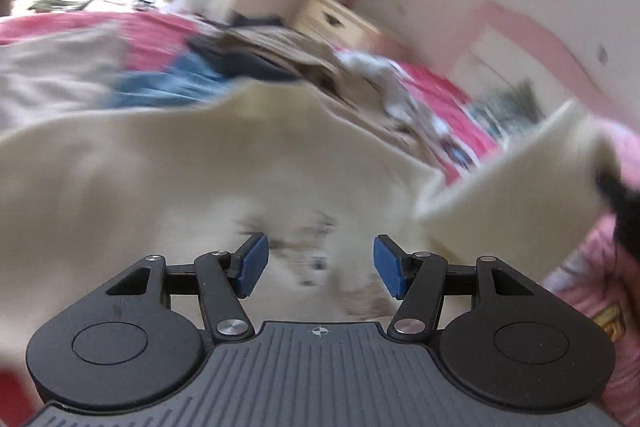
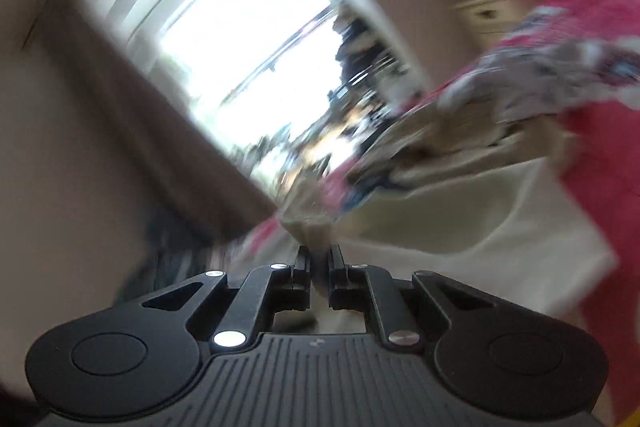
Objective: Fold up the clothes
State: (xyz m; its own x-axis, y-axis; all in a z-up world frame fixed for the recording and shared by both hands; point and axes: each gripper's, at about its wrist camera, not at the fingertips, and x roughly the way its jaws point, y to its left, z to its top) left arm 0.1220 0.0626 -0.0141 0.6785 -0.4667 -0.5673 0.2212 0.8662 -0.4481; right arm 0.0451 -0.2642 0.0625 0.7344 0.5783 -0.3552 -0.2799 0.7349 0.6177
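A cream garment point(image 1: 200, 171) with a faint dark print lies spread on the pink bed, blurred by motion. My left gripper point(image 1: 320, 265) is open just above it, its blue pads point(image 1: 254, 263) apart with nothing between them. One edge of the garment point(image 1: 520, 179) is lifted at the right of the left wrist view. My right gripper point(image 2: 319, 259) is shut on a bunched cream corner of the garment point(image 2: 308, 223), tilted toward the window. The garment's body point(image 2: 500, 219) hangs off to the right.
A pile of other clothes, blue, beige and dark, point(image 1: 224, 67) lies on the pink bedspread point(image 1: 152, 31) behind the garment. A cream dresser point(image 1: 336, 19) stands by the wall. A bright window point(image 2: 248, 39) fills the right wrist view. A pink-sleeved person point(image 1: 600, 267) is at the right.
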